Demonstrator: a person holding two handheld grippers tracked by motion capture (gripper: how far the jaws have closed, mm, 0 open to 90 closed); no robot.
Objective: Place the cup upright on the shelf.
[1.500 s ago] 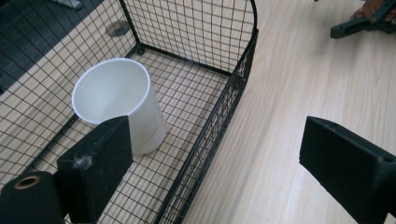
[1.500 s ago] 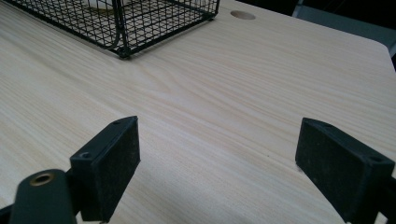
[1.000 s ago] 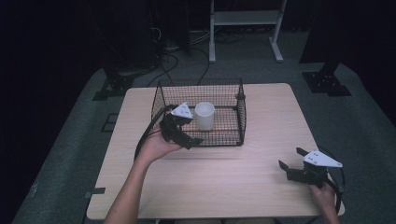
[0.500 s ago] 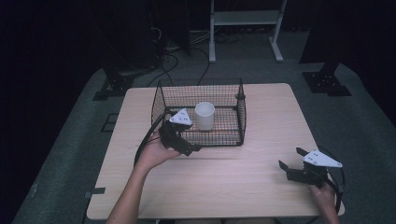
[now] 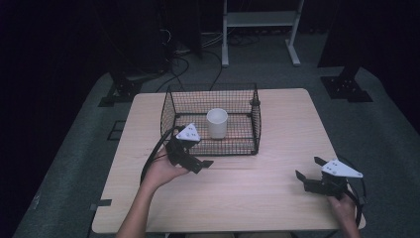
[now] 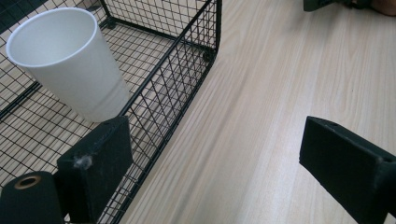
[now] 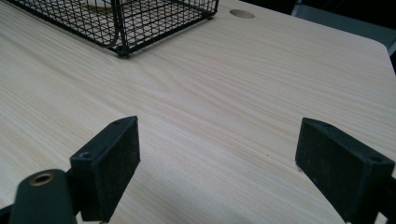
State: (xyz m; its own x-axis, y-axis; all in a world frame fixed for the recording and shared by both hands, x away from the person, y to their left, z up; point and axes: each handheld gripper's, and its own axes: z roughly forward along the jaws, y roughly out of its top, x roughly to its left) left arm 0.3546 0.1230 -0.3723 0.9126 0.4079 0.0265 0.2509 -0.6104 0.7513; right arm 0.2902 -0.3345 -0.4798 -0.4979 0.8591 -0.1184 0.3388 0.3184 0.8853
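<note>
White paper cup (image 5: 217, 122) is what I am working around, though going from my side outward the first thing I meet is the right tongs (image 5: 308, 173), held low near the bench's near right corner. Their jaws stand wide apart with only bare wood between them, as the right gripper view (image 7: 217, 154) shows plainly, so they are released and carry nothing. The light wooden bench (image 5: 277, 198) stretches bare from there across its near edge.

Farther in and toward the left side of the bench sit the left tongs (image 5: 198, 159), with my hand under them and the grey three-cornered plate on top. They hover just outside the near wall of the black wire mesh basket (image 5: 255, 130), close to its near left corner. In the left gripper view (image 6: 212, 154) the jaws are parted, one in front of the mesh wall and the other over open wood; nothing is gripped.

Beyond that wall the cup stands upright on the basket's wire floor (image 6: 37, 121), mouth up, roughly midway between the side walls. The basket itself occupies the middle of the bench toward its far edge.
</note>
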